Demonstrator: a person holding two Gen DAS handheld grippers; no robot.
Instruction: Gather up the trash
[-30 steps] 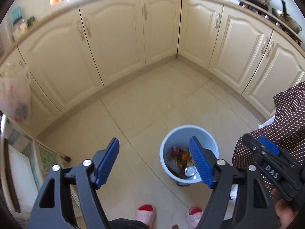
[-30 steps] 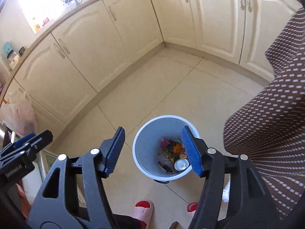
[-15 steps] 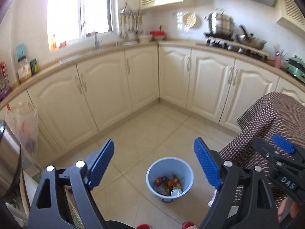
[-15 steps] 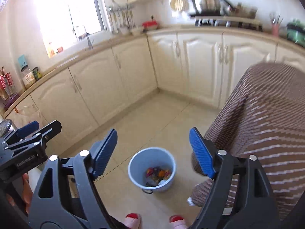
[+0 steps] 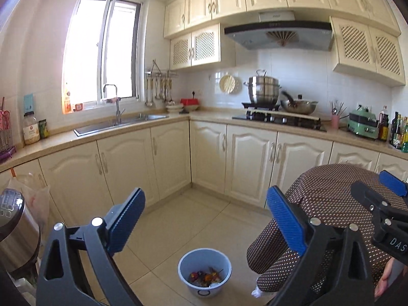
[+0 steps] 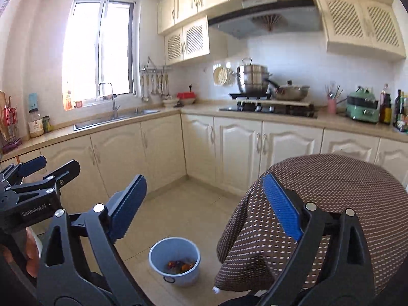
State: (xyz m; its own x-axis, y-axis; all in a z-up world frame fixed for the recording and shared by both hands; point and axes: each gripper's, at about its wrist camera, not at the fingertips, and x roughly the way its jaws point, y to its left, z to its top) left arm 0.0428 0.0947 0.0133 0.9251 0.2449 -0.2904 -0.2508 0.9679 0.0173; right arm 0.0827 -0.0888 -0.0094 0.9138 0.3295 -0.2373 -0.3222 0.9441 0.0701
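Note:
A light blue trash bucket (image 5: 204,271) stands on the tiled floor with colourful scraps in its bottom; it also shows in the right wrist view (image 6: 174,264). My left gripper (image 5: 204,219) is open and empty, held high above the floor and facing the kitchen corner. My right gripper (image 6: 204,204) is open and empty, at about the same height. The right gripper also shows at the right edge of the left wrist view (image 5: 382,219), and the left gripper at the left edge of the right wrist view (image 6: 33,188).
A table under a brown dotted cloth (image 5: 331,204) stands at the right, close to the bucket. Cream cabinets (image 5: 163,158) line the walls, with a sink (image 5: 119,123), a stove with pots (image 5: 278,117) and bottles (image 5: 397,132). A steel appliance (image 5: 12,229) stands at left.
Both grippers have risen and tilted up from looking down into the bucket to facing the counters and wall. The bucket now looks small and low in both views. Both stay open.

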